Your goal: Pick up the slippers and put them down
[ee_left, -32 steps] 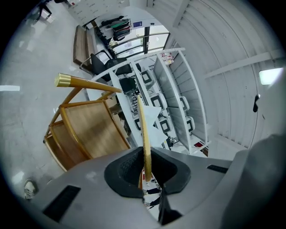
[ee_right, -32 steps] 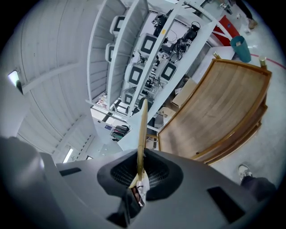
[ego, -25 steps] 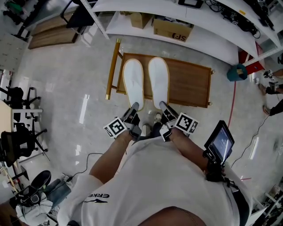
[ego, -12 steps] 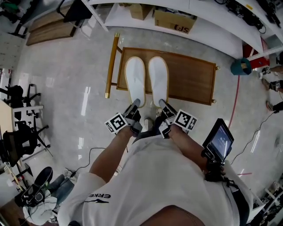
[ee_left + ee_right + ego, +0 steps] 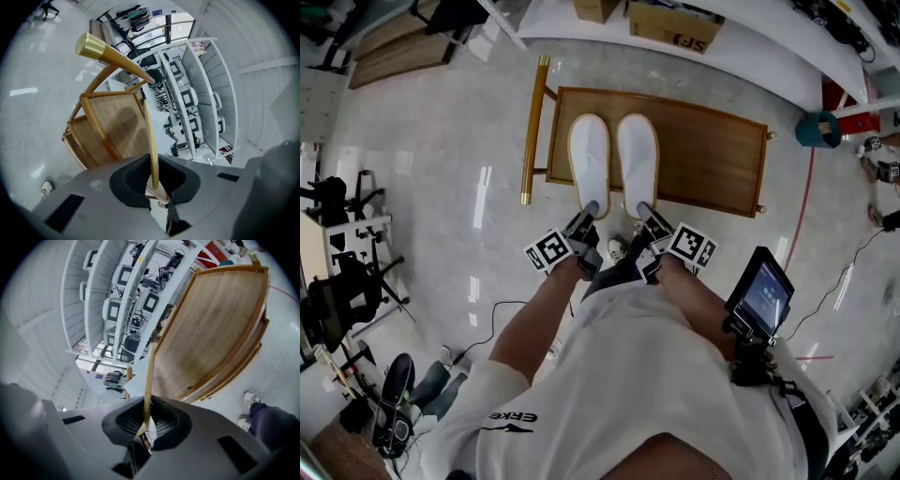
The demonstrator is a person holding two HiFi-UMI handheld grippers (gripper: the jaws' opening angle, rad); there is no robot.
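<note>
Glossy pale floor [image 5: 441, 141], white shelving [image 5: 750, 52], low wooden trolley [image 5: 712, 159].

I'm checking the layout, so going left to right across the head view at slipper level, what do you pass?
Gold cart handle, left white slipper, right white slipper, bare cart deck, teal object.

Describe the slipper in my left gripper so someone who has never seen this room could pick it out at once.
Find the wooden cart on the floor. Two white slippers lie side by side over its top. Unlike the right slipper, the left slipper is on the side of the cart's gold handle, heel clamped in the left gripper.
</note>
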